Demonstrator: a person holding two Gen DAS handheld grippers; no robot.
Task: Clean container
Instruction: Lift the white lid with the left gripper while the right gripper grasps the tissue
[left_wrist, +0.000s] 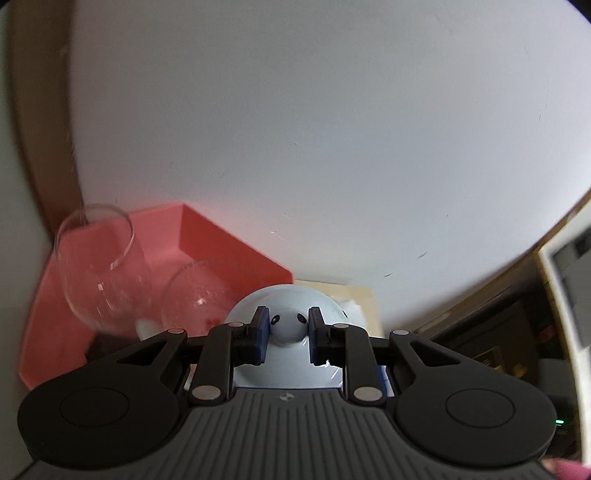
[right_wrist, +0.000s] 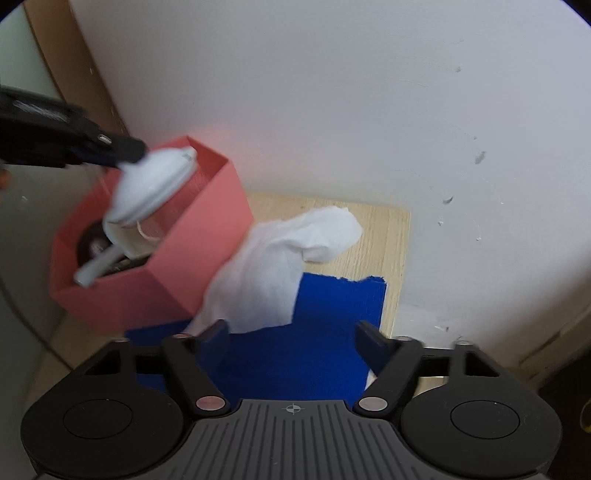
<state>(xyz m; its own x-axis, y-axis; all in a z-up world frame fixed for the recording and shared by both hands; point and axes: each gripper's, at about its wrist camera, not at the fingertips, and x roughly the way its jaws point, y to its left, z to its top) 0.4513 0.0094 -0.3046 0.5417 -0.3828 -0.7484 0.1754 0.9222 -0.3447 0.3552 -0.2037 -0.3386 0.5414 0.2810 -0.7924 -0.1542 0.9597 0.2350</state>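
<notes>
My left gripper (left_wrist: 286, 332) is shut on the round knob of a pale blue lid (left_wrist: 288, 306) with two black dots on it. It holds the lid above a pink container (left_wrist: 207, 236). In the right wrist view the same lid (right_wrist: 153, 184) hangs from the left gripper (right_wrist: 127, 157) over the pink container (right_wrist: 155, 280). Two clear glasses (left_wrist: 99, 269) stand in the container. My right gripper (right_wrist: 291, 343) is open and empty above a blue mat (right_wrist: 314, 332). A white cloth (right_wrist: 273, 266) lies on the mat and the wooden board (right_wrist: 391, 236).
A white wall (right_wrist: 332, 92) stands close behind the board. A wooden frame (left_wrist: 40, 110) runs up the left side. A white handle (right_wrist: 98, 267) and a dark round object (right_wrist: 90, 242) sit inside the container. Dark furniture (left_wrist: 498, 332) is at the right.
</notes>
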